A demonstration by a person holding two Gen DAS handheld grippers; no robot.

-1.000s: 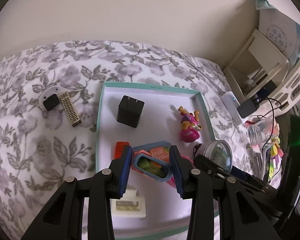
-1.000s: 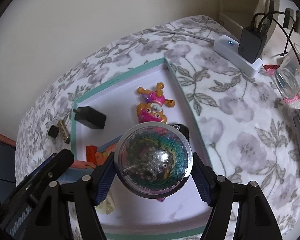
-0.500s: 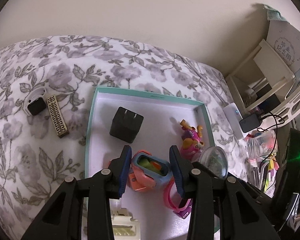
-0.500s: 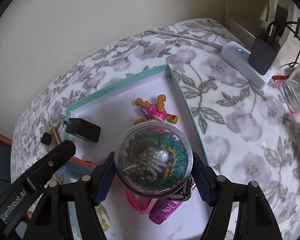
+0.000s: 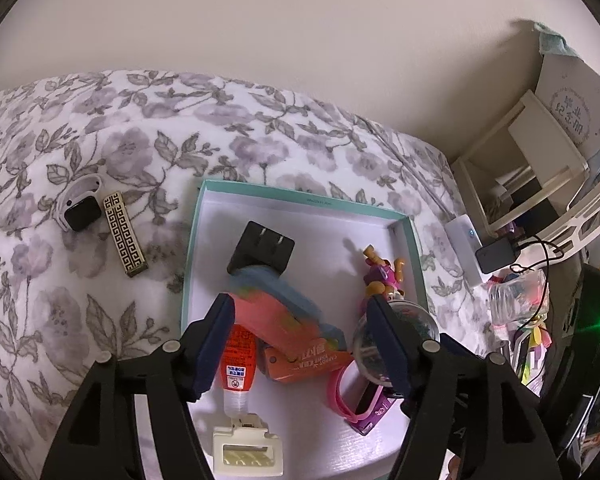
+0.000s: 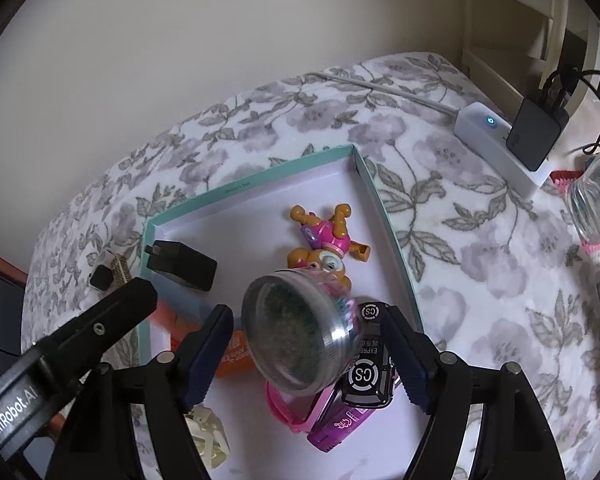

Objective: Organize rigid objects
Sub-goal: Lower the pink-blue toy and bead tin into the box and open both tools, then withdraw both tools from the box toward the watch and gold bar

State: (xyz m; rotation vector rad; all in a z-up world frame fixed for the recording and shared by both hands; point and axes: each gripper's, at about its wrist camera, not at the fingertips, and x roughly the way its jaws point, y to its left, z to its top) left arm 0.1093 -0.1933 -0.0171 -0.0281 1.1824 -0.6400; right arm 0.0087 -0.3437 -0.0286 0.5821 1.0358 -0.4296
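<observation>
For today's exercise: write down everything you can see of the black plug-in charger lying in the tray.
The black charger is a small matte cube, seemingly plastic, with two metal prongs on one face. It lies on the white floor of the teal-rimmed tray, toward the far left corner, prongs pointing at the far wall. No gripper touches it; a blurred blue-and-orange object overlaps its near edge.

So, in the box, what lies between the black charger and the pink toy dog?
Only bare white box floor lies between the black charger and the pink toy dog; the left wrist view shows this clearly.
</observation>
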